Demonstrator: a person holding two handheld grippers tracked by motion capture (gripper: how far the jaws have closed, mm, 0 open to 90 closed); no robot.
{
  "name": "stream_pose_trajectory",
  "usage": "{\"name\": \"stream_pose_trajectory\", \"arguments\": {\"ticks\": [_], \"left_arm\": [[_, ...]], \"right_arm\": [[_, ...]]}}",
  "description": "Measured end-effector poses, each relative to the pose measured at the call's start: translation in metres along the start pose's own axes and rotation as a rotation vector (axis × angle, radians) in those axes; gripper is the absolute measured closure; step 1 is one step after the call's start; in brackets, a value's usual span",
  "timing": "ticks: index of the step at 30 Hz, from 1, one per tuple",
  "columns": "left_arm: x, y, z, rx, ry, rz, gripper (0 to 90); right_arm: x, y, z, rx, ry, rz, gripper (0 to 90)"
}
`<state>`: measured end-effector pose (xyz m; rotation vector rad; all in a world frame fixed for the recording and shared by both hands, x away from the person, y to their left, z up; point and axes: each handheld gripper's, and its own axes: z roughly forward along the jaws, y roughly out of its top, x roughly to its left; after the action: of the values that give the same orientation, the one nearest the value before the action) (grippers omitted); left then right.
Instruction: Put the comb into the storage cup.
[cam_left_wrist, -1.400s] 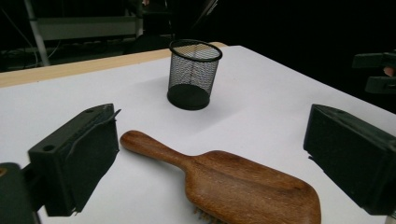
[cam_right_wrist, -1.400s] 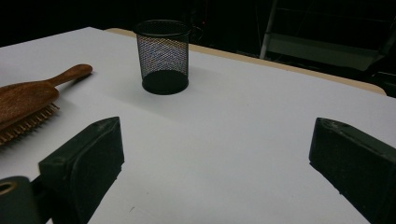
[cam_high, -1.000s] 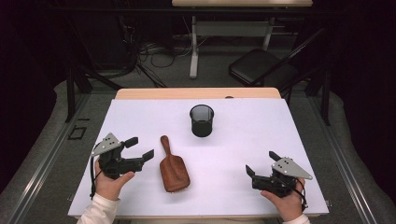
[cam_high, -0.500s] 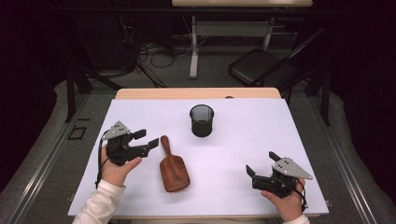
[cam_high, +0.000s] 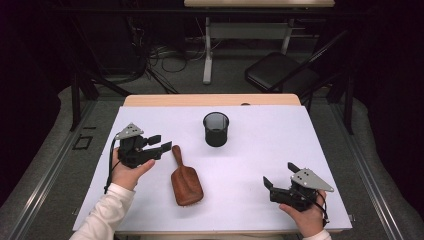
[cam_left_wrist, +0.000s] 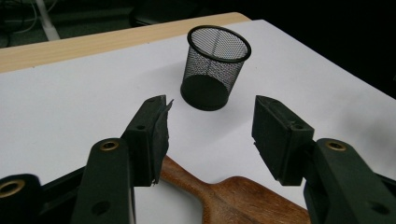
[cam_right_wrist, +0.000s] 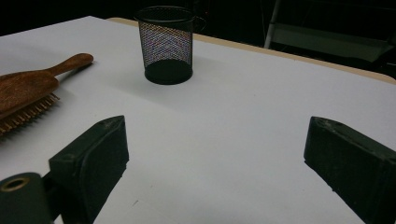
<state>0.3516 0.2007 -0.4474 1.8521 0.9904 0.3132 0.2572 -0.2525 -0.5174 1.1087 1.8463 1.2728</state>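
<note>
A brown wooden hairbrush (cam_high: 186, 182) lies bristles down on the white table top (cam_high: 260, 150), its handle pointing away from the person. My left gripper (cam_high: 161, 141) hovers just left of the handle's tip, half open; its jaws have just been closing. In the left gripper view the handle (cam_left_wrist: 243, 200) lies low between the jaws of the left gripper (cam_left_wrist: 212, 107), and neither pad touches it. A black mesh cup (cam_high: 216, 129) stands upright beyond. My right gripper (cam_high: 278, 174) rests wide open at the front right, with nothing between its jaws (cam_right_wrist: 217, 128).
The mesh cup (cam_left_wrist: 215, 65) stands straight ahead of the left jaws. In the right gripper view the cup (cam_right_wrist: 167, 44) is ahead and the brush (cam_right_wrist: 28, 88) far left. A wooden strip (cam_high: 210, 100) edges the table's far side; a dark chair (cam_high: 280, 75) stands behind.
My left gripper has moved away from the person and right, up to the brush handle, and its jaws have narrowed. The right gripper, brush and cup have not moved.
</note>
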Motion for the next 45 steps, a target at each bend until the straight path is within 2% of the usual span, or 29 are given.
{"name": "stream_pose_trajectory", "arguments": {"ticks": [2,9,14,16,22,26,31,37,45], "left_arm": [[0.000,0.002,0.005,0.024,-0.009,0.004,47.1],[0.001,0.005,0.015,0.054,0.012,0.023,48.8],[0.005,0.006,0.026,0.099,-0.008,0.010,53.2],[0.007,0.005,0.033,0.128,-0.004,0.006,54.6],[0.009,0.004,0.042,0.166,0.012,0.007,58.1],[0.010,0.002,0.051,0.209,0.022,-0.005,65.4],[0.011,0.000,0.059,0.246,0.038,-0.001,76.0],[0.012,-0.003,0.068,0.279,0.062,0.003,82.3],[0.010,-0.007,0.081,0.318,0.072,0.008,89.1]], "right_arm": [[0.000,0.000,0.000,0.001,0.001,-0.002,6.2],[0.000,0.000,0.000,0.003,0.001,-0.002,6.6],[0.000,-0.001,0.001,0.004,0.004,-0.005,6.6],[0.001,-0.001,0.001,0.009,0.005,-0.004,6.7],[0.001,-0.001,0.001,0.013,0.008,-0.006,6.6],[0.001,-0.002,0.002,0.008,0.006,-0.007,6.6],[0.001,-0.002,0.002,0.012,0.005,-0.005,7.0],[0.001,-0.002,0.002,0.012,0.002,-0.007,7.4],[0.000,-0.002,0.002,0.019,0.002,-0.010,7.5]]}}
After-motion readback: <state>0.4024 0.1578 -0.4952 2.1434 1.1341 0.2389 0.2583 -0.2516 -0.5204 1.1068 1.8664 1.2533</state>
